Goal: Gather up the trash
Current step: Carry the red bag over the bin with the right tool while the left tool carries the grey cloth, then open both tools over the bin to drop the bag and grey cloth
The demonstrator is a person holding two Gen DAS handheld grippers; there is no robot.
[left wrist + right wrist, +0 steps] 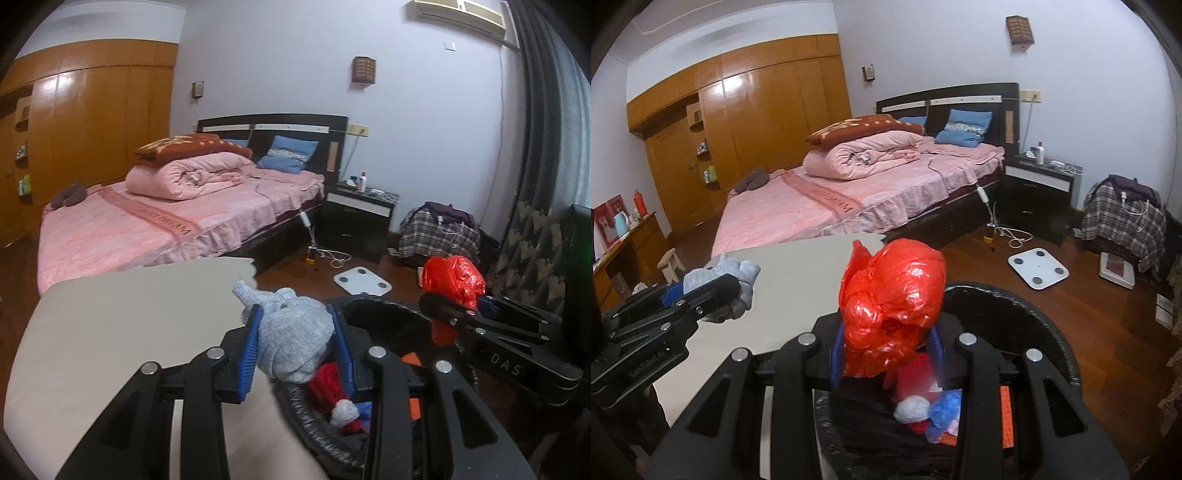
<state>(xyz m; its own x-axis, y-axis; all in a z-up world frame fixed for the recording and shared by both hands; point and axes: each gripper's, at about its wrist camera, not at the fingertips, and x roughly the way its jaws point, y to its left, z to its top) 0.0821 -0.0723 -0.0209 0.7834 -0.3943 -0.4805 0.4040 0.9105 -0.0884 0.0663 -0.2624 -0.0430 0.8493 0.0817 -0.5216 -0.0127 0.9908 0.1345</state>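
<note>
Bedroom floor of dark wood spreads behind a pale table [798, 273], and just beside the table's near corner stands a black-lined trash bin [1041, 325]. Over the bin's open mouth, the right hand-held gripper [890, 343] is clenched on a crumpled red plastic bag [894, 295], whose bulk bulges up above the blue pads [837, 354]. To its left, over the table's edge where it meets the bin's rim, the left hand-held gripper [295, 343] is clamped on a wad of grey knitted cloth [291, 332], pressed between its own blue pads [248, 350], with a twisted end of the cloth sticking up past the fingertips. Inside the bin lie a white crumpled ball [911, 408], a blue scrap [943, 410] and something red [914, 373], all near one another at the bottom. On the floor beyond the bin lies a white bathroom scale [1038, 267], and farther off a bed [827, 206] with pink covers, a rolled pink quilt [860, 155] and blue pillows. Beside the bed stands a dark nightstand [1038, 184], and near it a plaid-covered heap [1123, 218]. Wooden wardrobes [757, 114] line the far wall.
</note>
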